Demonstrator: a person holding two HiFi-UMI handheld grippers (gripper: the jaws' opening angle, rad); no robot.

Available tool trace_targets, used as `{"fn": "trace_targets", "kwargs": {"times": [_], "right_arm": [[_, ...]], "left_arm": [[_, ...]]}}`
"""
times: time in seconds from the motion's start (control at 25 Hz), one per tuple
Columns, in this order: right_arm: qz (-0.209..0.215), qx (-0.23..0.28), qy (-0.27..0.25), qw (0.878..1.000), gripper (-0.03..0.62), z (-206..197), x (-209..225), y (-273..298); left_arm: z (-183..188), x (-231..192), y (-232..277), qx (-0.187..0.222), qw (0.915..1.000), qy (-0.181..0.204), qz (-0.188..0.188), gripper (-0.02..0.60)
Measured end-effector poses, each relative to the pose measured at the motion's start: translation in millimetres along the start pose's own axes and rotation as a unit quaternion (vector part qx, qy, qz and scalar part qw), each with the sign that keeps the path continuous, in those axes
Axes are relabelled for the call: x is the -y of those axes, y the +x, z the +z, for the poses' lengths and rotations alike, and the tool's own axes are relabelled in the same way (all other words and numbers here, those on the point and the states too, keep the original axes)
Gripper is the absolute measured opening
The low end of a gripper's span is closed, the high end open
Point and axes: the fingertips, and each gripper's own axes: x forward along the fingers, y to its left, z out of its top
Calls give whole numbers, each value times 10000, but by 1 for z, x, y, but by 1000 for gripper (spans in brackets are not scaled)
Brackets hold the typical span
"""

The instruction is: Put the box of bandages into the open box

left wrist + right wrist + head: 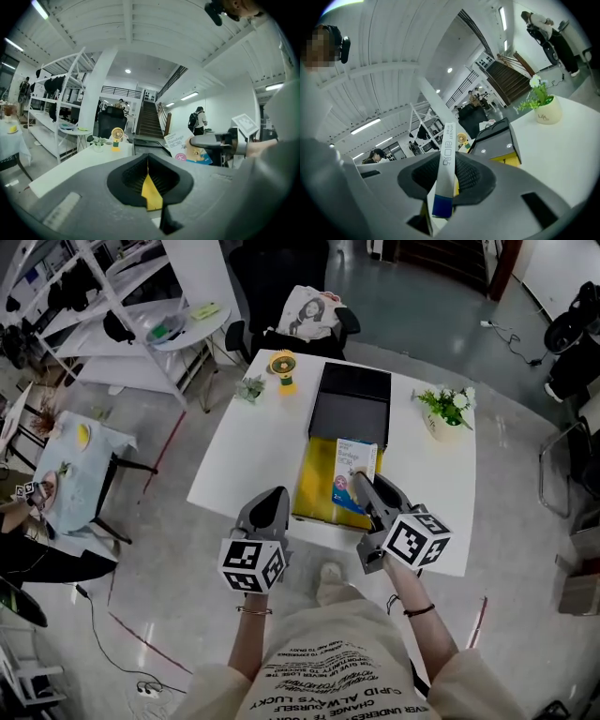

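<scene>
The open box (pixel 314 486) lies on the white table (pixel 246 454), yellow inside, with its black lid (pixel 352 401) standing up at the far side. My right gripper (pixel 362 482) is shut on the box of bandages (pixel 352 471) and holds it upright over the right part of the yellow inside. In the right gripper view the bandage box (pixel 447 161) shows edge-on between the jaws, white with a blue end. My left gripper (pixel 271 497) hovers at the box's near left corner, shut and empty. From the left gripper view the bandage box (pixel 182 146) appears to the right.
At the table's far edge stand a small yellow fan (pixel 282 369) and a little green plant (pixel 249 387). A white pot of flowers (pixel 448 415) sits at the far right corner. A black chair (pixel 305 313) with a bag is behind the table.
</scene>
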Motion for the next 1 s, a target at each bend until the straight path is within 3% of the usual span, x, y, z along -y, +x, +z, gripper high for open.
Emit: {"fn": "trace_targets", "kwargs": {"times": [0.44,1.0], "right_arm": [[-180,-967,600,9933,89,-25,47,60],[-589,-1816,1210,9741,89,-68,61,82]], "left_arm": [[-22,-21,61,-507,9986,-147,62,23],[-59,-24,76,-1116,9929,-406,-76,23]]}}
